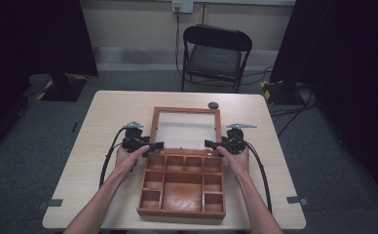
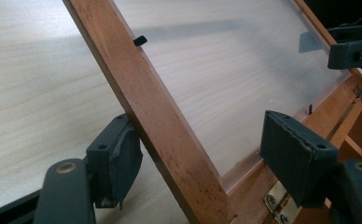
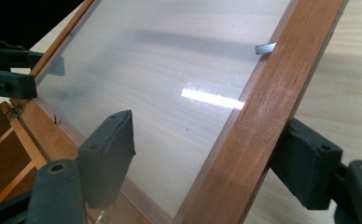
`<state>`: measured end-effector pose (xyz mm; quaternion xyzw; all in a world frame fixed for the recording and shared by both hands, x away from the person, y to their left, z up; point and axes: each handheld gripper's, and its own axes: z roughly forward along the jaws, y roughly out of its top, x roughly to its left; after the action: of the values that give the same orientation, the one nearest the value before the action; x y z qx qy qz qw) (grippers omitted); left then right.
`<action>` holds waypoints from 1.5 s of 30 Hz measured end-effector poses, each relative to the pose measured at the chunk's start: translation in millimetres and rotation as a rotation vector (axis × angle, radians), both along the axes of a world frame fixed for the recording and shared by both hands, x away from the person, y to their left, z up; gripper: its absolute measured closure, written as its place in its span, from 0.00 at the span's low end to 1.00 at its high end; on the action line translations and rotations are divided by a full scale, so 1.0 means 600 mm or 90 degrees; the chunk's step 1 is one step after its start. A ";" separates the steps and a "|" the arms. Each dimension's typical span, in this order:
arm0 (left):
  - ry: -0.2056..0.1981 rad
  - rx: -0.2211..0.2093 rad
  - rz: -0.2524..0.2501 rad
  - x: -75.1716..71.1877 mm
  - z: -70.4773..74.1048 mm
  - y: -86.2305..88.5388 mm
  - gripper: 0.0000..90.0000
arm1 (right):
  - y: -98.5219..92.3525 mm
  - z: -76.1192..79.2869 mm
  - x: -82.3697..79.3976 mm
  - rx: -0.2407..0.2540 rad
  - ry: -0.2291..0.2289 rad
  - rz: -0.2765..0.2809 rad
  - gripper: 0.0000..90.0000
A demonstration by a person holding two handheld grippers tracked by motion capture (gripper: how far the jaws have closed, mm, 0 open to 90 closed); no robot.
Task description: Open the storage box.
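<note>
A wooden compartment box (image 1: 181, 212) stands open on the table, its lid (image 1: 185, 129) folded back flat with a frosted pane in a wooden frame. My left gripper (image 1: 157, 145) straddles the lid's left frame rail (image 2: 160, 126) near the hinge. In the left gripper view its jaws (image 2: 202, 147) stand apart, one pad close beside the rail and the other well off over the pane. My right gripper (image 1: 210, 144) straddles the right frame rail (image 3: 263, 121). Its jaws (image 3: 207, 149) are also apart, the outer pad next to the rail. Neither gripper presses on the lid.
A small dark round object (image 1: 213, 105) lies on the table beyond the lid. A black folding chair (image 1: 215, 56) stands behind the table. A brass hinge (image 2: 274, 203) joins lid and box. Bare tabletop (image 1: 114, 112) lies left and right of the box.
</note>
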<state>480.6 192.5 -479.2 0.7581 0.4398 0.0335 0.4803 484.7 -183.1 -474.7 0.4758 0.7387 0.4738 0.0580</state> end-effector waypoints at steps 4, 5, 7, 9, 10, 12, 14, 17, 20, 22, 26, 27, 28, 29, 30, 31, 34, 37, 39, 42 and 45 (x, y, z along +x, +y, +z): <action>0.004 0.001 0.003 0.001 -0.002 0.001 0.31 | 0.001 -0.002 0.001 -0.003 0.008 -0.004 0.26; 0.005 0.000 0.004 0.001 -0.003 0.002 0.31 | 0.000 -0.003 0.001 -0.003 0.010 -0.003 0.25; 0.008 0.002 0.005 0.001 -0.003 0.003 0.30 | 0.000 -0.005 0.002 -0.004 0.017 -0.003 0.25; 0.020 0.000 0.005 0.002 -0.005 0.004 0.29 | 0.000 -0.006 0.002 -0.016 0.022 -0.007 0.22; 0.025 -0.007 0.007 0.003 -0.008 0.005 0.29 | 0.000 -0.006 0.002 -0.021 0.026 -0.011 0.22; 0.033 -0.014 0.006 0.004 -0.011 0.008 0.29 | -0.003 -0.008 0.003 -0.021 0.031 -0.006 0.22; 0.035 -0.012 0.012 0.004 -0.012 0.007 0.28 | -0.005 -0.009 0.004 -0.019 0.037 -0.005 0.22; 0.044 -0.015 0.013 0.005 -0.013 0.008 0.27 | -0.007 -0.010 0.005 -0.021 0.048 -0.007 0.22; 0.068 -0.025 0.018 0.007 -0.016 0.009 0.27 | -0.008 -0.012 0.006 -0.017 0.059 -0.008 0.22; 0.062 -0.015 0.022 0.007 -0.015 0.013 0.25 | -0.009 -0.013 0.007 -0.007 0.082 -0.013 0.23; 0.057 0.000 0.037 0.006 -0.010 0.024 0.25 | -0.018 -0.005 0.004 -0.025 0.069 -0.020 0.24; 0.056 -0.002 0.035 0.004 -0.010 0.028 0.25 | -0.021 -0.004 0.004 -0.025 0.071 -0.025 0.24; 0.053 -0.006 0.035 0.002 -0.010 0.030 0.25 | -0.024 -0.002 0.002 -0.027 0.071 -0.033 0.24; 0.050 -0.009 0.033 -0.001 -0.010 0.033 0.25 | -0.026 -0.001 0.001 -0.027 0.066 -0.033 0.24; 0.047 -0.010 0.035 -0.004 -0.009 0.036 0.25 | -0.028 0.000 -0.002 -0.022 0.062 -0.027 0.24; 0.041 -0.005 0.038 -0.006 -0.008 0.041 0.25 | -0.030 0.002 -0.006 -0.022 0.056 -0.029 0.25; 0.037 -0.003 0.048 -0.013 -0.007 0.058 0.25 | -0.039 0.008 -0.015 -0.023 0.046 -0.033 0.24; 0.037 0.005 0.059 -0.022 -0.002 0.079 0.24 | -0.054 0.017 -0.026 -0.017 0.041 -0.036 0.24; 0.020 0.016 0.068 -0.033 0.005 0.092 0.24 | -0.066 0.025 -0.037 -0.017 0.031 -0.040 0.23; 0.011 0.033 0.073 -0.047 0.011 0.110 0.24 | -0.085 0.037 -0.054 -0.025 0.015 -0.048 0.22; 0.010 0.058 0.075 -0.059 0.012 0.124 0.24 | -0.101 0.043 -0.072 -0.026 0.012 -0.055 0.22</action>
<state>445.2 267.1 -472.2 0.7523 0.4852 0.0755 0.4392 441.4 -243.6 -448.9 0.5102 0.7276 0.4514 0.0812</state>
